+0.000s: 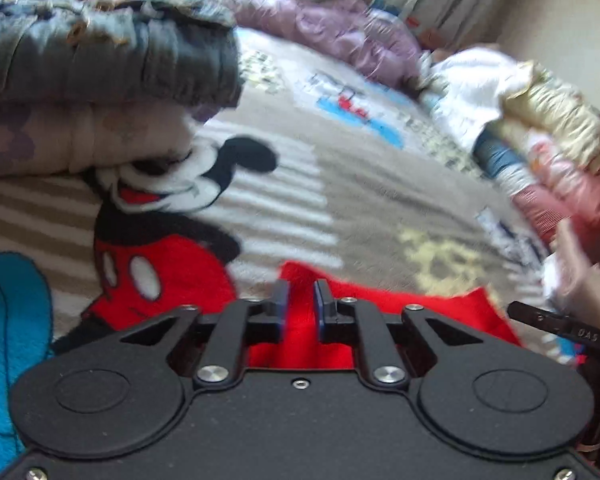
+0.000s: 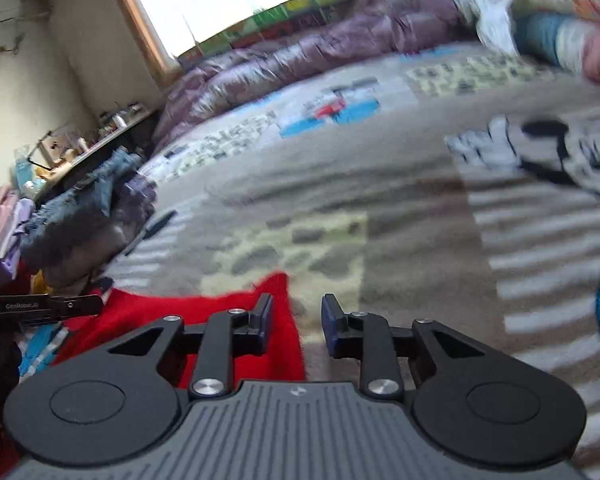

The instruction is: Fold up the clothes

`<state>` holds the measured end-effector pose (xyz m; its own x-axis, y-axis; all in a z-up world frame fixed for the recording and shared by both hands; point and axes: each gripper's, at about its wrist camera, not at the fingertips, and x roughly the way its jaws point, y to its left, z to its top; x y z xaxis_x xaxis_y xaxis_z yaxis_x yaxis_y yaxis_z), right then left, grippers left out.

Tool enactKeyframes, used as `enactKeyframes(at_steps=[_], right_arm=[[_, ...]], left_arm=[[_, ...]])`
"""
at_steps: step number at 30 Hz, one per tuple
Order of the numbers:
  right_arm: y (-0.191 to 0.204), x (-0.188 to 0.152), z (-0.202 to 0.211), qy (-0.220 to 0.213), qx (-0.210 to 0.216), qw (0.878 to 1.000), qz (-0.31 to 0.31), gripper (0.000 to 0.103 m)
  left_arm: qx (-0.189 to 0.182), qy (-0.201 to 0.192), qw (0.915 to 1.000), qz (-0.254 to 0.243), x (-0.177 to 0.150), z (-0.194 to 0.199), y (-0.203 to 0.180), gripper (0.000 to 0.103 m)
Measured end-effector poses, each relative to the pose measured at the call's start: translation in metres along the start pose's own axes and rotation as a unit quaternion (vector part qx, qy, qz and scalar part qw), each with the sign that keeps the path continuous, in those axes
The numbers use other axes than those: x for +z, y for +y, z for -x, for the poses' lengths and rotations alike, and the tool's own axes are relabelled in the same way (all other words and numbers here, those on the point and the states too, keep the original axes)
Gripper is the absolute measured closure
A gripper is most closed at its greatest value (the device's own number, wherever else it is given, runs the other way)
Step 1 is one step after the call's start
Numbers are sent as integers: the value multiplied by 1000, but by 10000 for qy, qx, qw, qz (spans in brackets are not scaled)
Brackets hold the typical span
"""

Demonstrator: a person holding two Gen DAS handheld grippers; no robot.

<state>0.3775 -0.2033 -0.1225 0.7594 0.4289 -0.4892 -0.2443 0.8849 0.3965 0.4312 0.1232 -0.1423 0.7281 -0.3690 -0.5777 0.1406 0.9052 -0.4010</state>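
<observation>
A red garment (image 1: 384,308) lies flat on the cartoon-print blanket (image 1: 340,184) at the near edge. My left gripper (image 1: 301,304) hovers over it with the jaws a little apart and nothing between the pads. In the right wrist view the red garment (image 2: 204,312) lies at lower left, and my right gripper (image 2: 296,320) is open over its right edge, with the left finger (image 2: 262,318) above the cloth and the right finger above the blanket (image 2: 420,240). Both views are motion-blurred.
A folded stack with a denim piece on top (image 1: 100,60) sits at far left. An unfolded clothes pile (image 1: 540,140) lies at right. A purple quilt (image 1: 320,20) runs along the back. The other gripper's tip (image 1: 560,326) shows at right. A cluttered side table (image 2: 92,140) stands by the wall.
</observation>
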Motion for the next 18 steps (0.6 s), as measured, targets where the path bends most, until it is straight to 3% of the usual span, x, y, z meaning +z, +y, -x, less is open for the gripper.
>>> enactKeyframes(at_steps=[3, 5, 7, 10, 14, 18], right_arm=[[3, 1, -1, 32, 228, 9997, 14, 74], [1, -6, -17, 459, 6, 9989, 56, 74], [-2, -10, -22, 553, -35, 9985, 31, 74], [-3, -8, -16, 459, 3, 9989, -41, 73], [0, 1, 13, 203, -38, 9997, 94, 73], [0, 4, 54, -59, -67, 9997, 225, 73]], left_arm=[[-128, 27, 9999, 69, -1, -4, -1, 89], [163, 211, 9996, -29, -7, -15, -4, 84], [333, 243, 9991, -141, -9, -20, -8, 83], [150, 80, 9998, 59, -4, -9, -8, 74], [217, -256, 9994, 62, 4, 25, -8, 63], [173, -360, 9992, -85, 0, 52, -19, 63]])
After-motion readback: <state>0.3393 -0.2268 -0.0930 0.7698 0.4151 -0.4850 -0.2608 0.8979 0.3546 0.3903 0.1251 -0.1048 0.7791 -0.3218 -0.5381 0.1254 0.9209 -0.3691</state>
